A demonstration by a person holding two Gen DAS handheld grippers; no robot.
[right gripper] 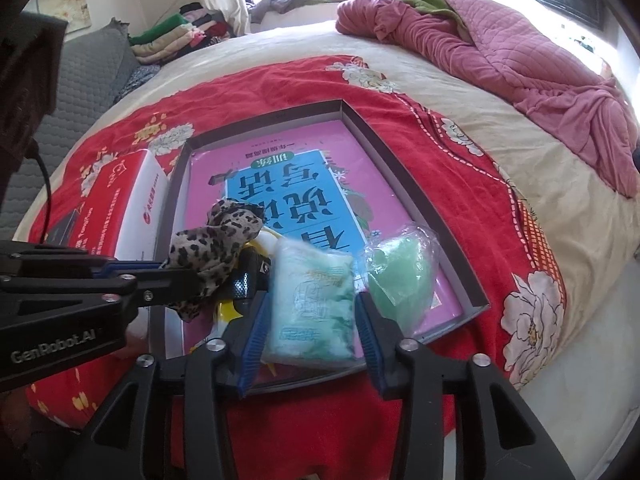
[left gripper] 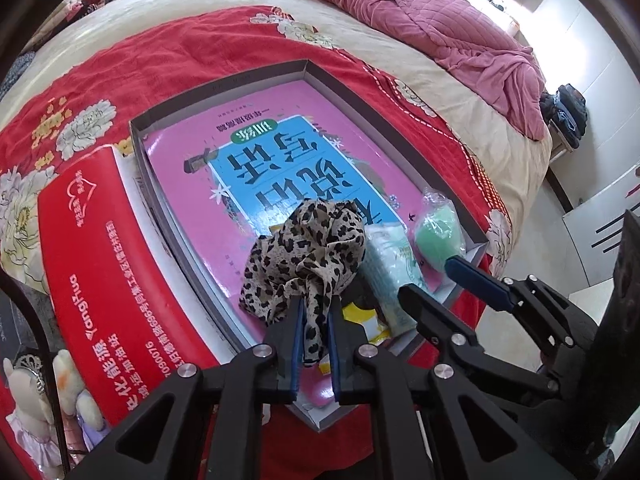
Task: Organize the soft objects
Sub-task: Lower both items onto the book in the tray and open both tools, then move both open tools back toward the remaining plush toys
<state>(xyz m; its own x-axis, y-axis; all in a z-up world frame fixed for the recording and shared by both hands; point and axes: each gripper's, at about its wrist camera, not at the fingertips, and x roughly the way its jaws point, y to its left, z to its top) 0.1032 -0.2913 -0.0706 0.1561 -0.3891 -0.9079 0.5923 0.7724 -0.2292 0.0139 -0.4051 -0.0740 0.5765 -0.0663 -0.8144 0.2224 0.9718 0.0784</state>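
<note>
**Leopard cloth pinched on the left, tissue pack between parted jaws on the right**

Bedroom light falls on a wide bed [right gripper: 460, 80] spread with a red flowered cover [right gripper: 280, 88], and a crumpled pink quilt [right gripper: 500, 48] lies heaped at the far right. On the red cover sits a shallow grey box [left gripper: 224, 84], its floor filled by a pink and blue book [left gripper: 256, 152] with its lettering upside down from both cameras. A red and white carton [left gripper: 100, 248] lies just left of the box, touching its wall.

At the near end of the box, the left gripper [left gripper: 314, 312] is clenched on a leopard-print cloth [left gripper: 308, 236]: the fabric is squeezed between the blue pads and bunches up above the tips, over the book. Something yellow [left gripper: 364, 316] shows partly underneath it; what it is cannot be told.

Just right of the cloth lies a pale green tissue pack [right gripper: 312, 304] on the book. The right gripper [right gripper: 310, 312] straddles it with jaws parted, a blue pad on each side, not visibly pressing. Right of the pack, near the box's right wall, rests a green soft object in a clear plastic bag [right gripper: 400, 268]

A plush toy [left gripper: 44, 392] sits at the near left edge of the left view
</note>
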